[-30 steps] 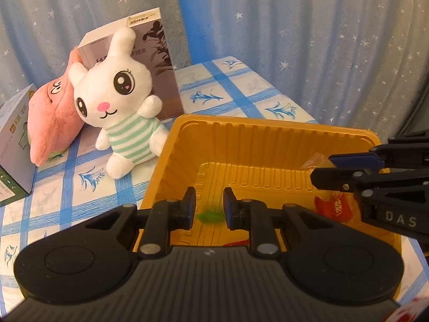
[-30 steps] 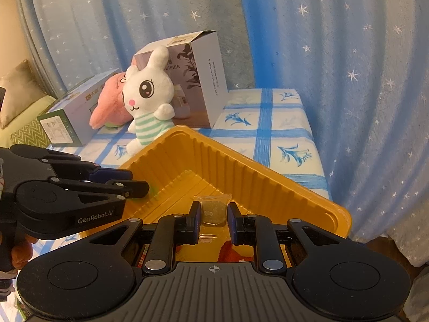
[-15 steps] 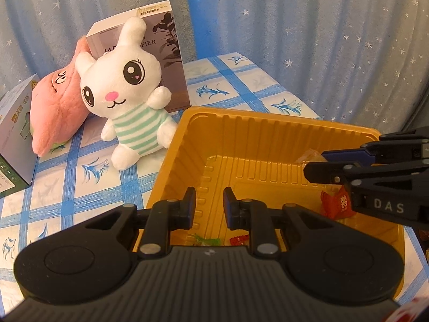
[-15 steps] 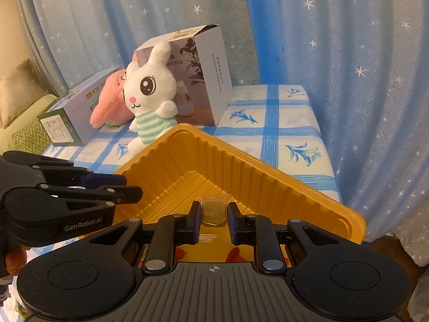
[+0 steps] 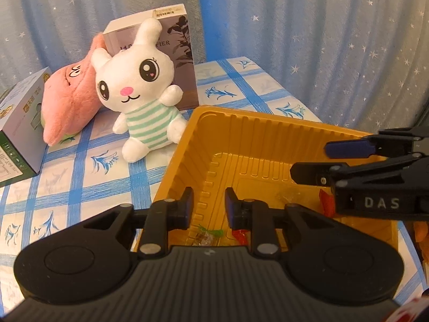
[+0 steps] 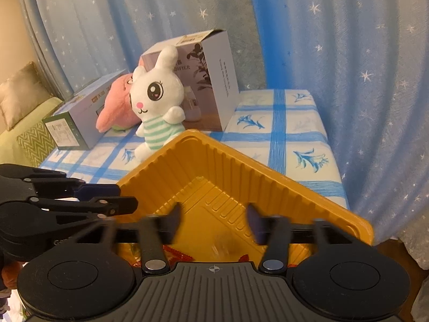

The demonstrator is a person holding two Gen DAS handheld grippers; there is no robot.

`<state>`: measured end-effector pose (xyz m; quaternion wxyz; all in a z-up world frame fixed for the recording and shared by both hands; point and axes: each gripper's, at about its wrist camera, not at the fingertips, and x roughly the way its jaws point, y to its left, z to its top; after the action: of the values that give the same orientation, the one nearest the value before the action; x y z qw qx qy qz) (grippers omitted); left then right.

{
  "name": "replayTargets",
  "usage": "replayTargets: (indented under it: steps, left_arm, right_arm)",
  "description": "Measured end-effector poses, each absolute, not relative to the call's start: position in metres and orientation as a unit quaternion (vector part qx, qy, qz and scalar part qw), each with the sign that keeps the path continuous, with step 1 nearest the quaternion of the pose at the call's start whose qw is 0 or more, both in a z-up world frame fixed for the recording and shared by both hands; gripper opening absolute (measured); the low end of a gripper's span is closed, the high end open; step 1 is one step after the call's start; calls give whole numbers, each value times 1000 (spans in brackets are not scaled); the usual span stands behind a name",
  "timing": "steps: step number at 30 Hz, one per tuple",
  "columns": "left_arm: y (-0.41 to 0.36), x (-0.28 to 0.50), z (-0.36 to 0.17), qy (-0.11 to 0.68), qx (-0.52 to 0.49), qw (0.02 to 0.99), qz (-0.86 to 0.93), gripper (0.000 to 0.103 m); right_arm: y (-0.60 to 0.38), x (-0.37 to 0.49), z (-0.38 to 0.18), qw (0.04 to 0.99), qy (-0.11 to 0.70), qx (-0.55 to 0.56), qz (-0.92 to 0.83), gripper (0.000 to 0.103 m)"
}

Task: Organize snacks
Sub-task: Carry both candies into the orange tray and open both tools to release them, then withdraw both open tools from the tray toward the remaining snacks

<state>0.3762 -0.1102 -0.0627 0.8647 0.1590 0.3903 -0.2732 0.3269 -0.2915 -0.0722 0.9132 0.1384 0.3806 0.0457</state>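
Observation:
A yellow ribbed tray [image 5: 268, 139] sits on the checked cloth, and both grippers hang over it. My left gripper [image 5: 209, 206] is opening with nothing between its pads. A green-wrapped candy [image 5: 211, 233] and a red one [image 5: 240, 234] lie on the tray floor just below it. My right gripper [image 6: 214, 221] is blurred and opening, also with nothing between its pads. A clear-wrapped snack [image 6: 222, 245] lies loose in the tray [image 6: 214, 166] under it. Each gripper shows in the other's view: the right gripper [image 5: 308, 161] from the right, the left gripper [image 6: 127, 197] from the left.
A white bunny plush [image 5: 142, 91] and a pink plush [image 5: 69, 107] sit beyond the tray, against a tall box [image 5: 174, 51]. A green-edged box [image 5: 18, 134] stands at the far left. Starred curtains hang close behind the table's back and right edges.
My right jaws were shut on the clear-wrapped snack and have sprung apart; the snack now lies in the tray. My left jaws have widened slightly, and the green candy lies below them.

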Motion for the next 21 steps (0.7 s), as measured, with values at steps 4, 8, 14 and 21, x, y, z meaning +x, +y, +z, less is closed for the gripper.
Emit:
replayTargets:
  steps: [4,8,14,21]
  left_arm:
    - [-102,366,-53,388,146,870,-266,27]
    - [-91,353,-42,382,131,877,-260,30]
    - [-72,325,-29,379,113,883,-252,31]
    - [-46,284,-22,385,95,889,-228,31]
  right_arm:
    - [-292,316,-67,913,381,135,49,59]
    - [-294,298,-61,913,383,133,52,60]
    - [-298,269,-50,913,378,143,55,63]
    - [-297,234,-39,915,373,140,65,64]
